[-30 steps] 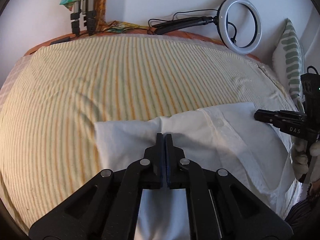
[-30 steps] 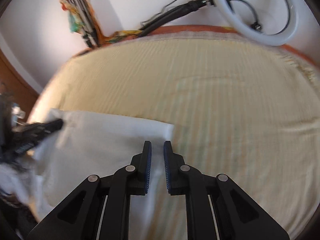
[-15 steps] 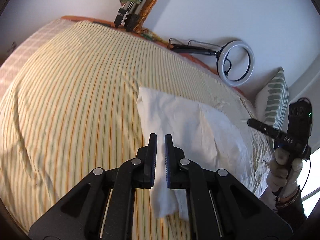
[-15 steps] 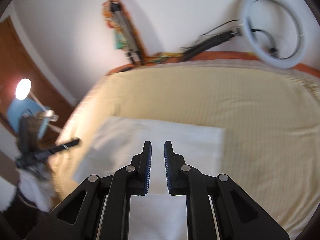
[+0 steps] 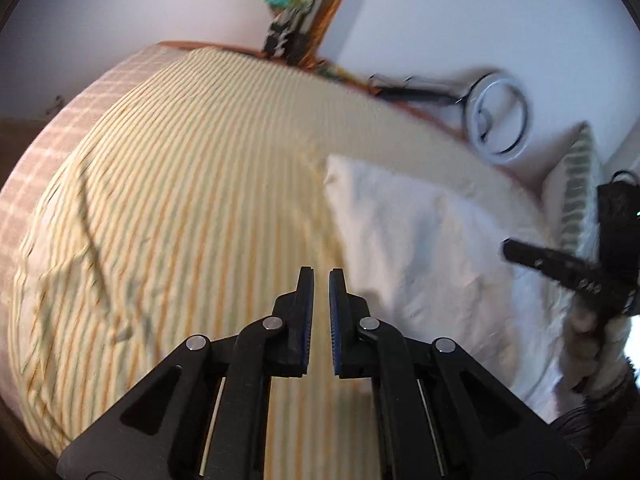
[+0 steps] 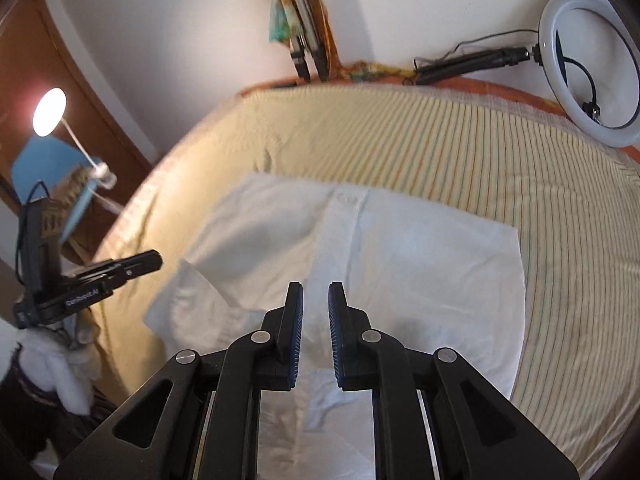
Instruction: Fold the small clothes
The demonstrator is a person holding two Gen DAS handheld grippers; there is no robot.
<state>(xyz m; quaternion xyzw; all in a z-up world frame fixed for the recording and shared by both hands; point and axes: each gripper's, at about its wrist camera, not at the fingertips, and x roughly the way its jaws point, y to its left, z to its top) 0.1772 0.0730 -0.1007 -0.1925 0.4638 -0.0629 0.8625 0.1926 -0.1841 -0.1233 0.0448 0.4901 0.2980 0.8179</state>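
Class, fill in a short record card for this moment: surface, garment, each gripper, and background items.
surface: striped bedsheet
garment: white shirt, lying partly folded on the sheet, held by neither gripper
left gripper: slightly open, empty, over the sheet beside the shirt
right gripper: slightly open, empty, above the shirt
background: ring light, patterned pillow

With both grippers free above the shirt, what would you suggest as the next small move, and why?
Probably lower the left hand-held gripper onto the loose sleeve end of the white shirt and pinch it. Both it and the right hand-held gripper are open and empty, and that flap juts past the otherwise squared fold.
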